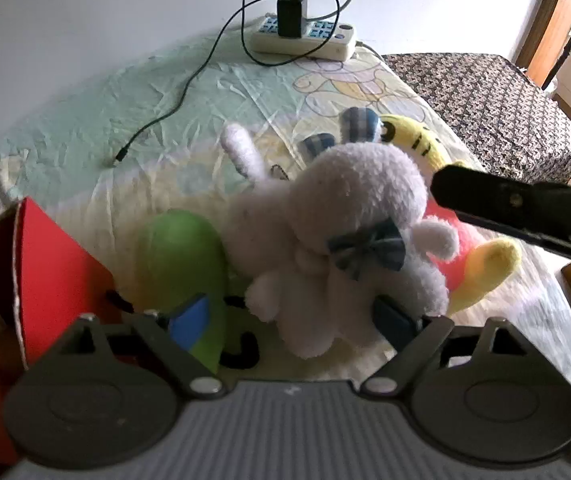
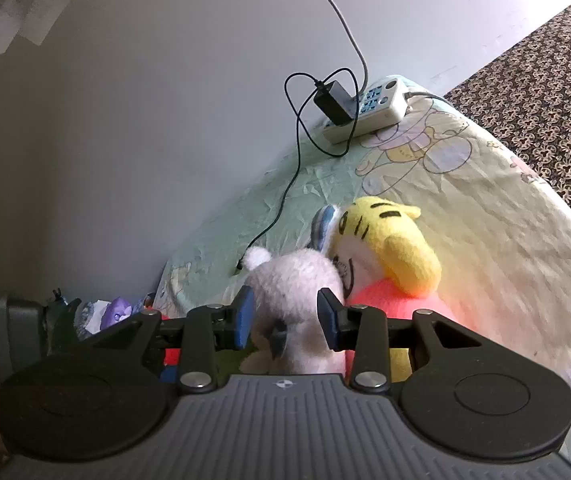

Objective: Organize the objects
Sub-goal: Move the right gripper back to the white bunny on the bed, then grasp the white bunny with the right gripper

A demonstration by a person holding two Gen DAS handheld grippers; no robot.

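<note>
The white plush rabbit (image 1: 337, 248) is taken as the landmark. Nearest the left camera, the left gripper (image 1: 289, 316) is spread wide, its blue pads standing at either side of the rabbit's lower body without clearly pressing it; nothing is held there. In the right wrist view, the right gripper (image 2: 285, 320) is set around the rabbit (image 2: 297, 288), the jaws standing close at both flanks of the plush. Whether it is truly pinched cannot be told, as the fur hides the contact.

Just left of the rabbit a green plush (image 1: 181, 264) is seen, and further left a red cardboard box (image 1: 57, 264) stands open. Something reddish and orange lies inside it, too blurred to be named. Behind and right of the rabbit a yellow striped tiger plush (image 2: 389, 240) with a pink body is pressed against it.

The task is judged to be early: the three toys lie on the bedsheet (image 1: 125, 100), outside the box, and all remain to be stowed.

Farthest beyond the rabbit, by the wall, a power strip (image 1: 305, 38) with a black charger (image 1: 291, 14) and its trailing cable is seen.
</note>
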